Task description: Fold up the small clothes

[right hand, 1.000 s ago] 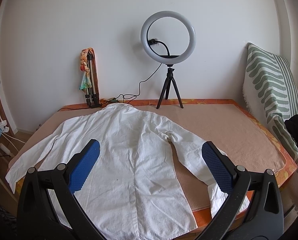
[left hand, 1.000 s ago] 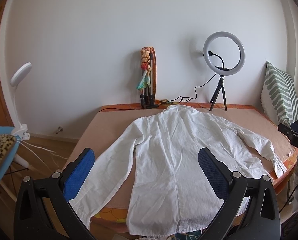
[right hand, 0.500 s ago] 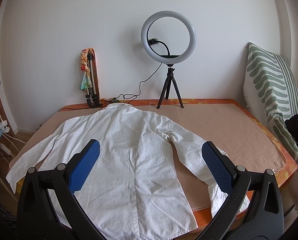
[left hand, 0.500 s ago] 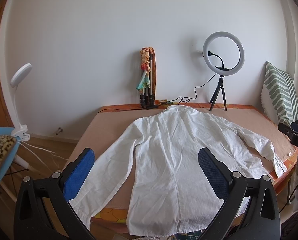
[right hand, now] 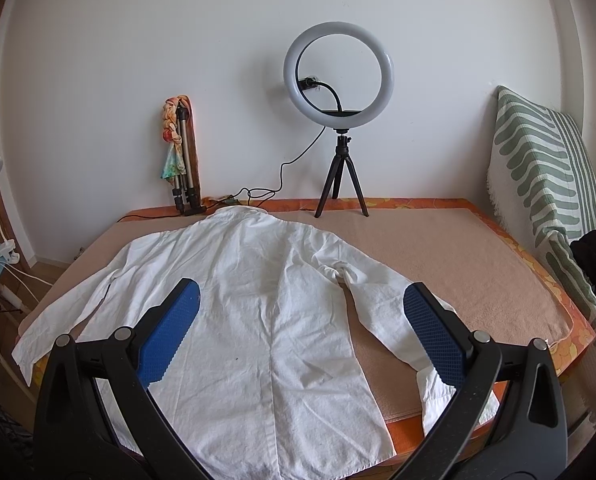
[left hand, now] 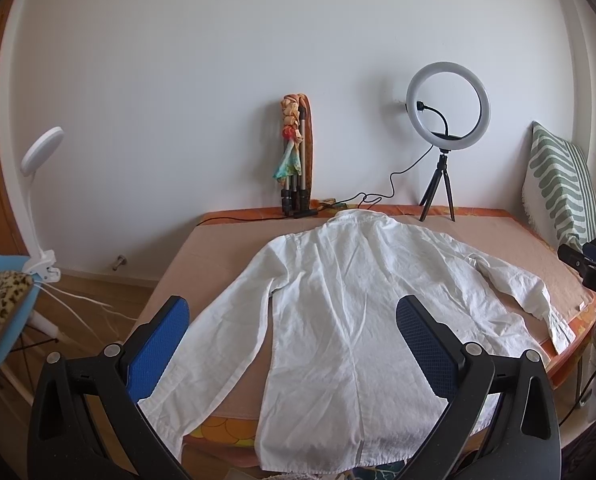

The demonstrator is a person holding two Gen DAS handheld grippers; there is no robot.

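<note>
A white long-sleeved shirt (left hand: 350,304) lies flat, back side up, on the bed, collar toward the wall and both sleeves spread outward. It also shows in the right wrist view (right hand: 258,304). My left gripper (left hand: 294,320) is open and empty, held above the shirt's near left part. My right gripper (right hand: 302,304) is open and empty, above the shirt's near right part, its right finger over the right sleeve (right hand: 382,304). Neither gripper touches the cloth.
The bed (right hand: 458,256) has a tan cover with an orange patterned edge. A ring light on a tripod (right hand: 340,120) and a folded tripod with a scarf (right hand: 182,156) stand by the wall. A striped green cushion (right hand: 546,168) leans at the right. A blue chair (left hand: 2,320) and lamp stand at the left.
</note>
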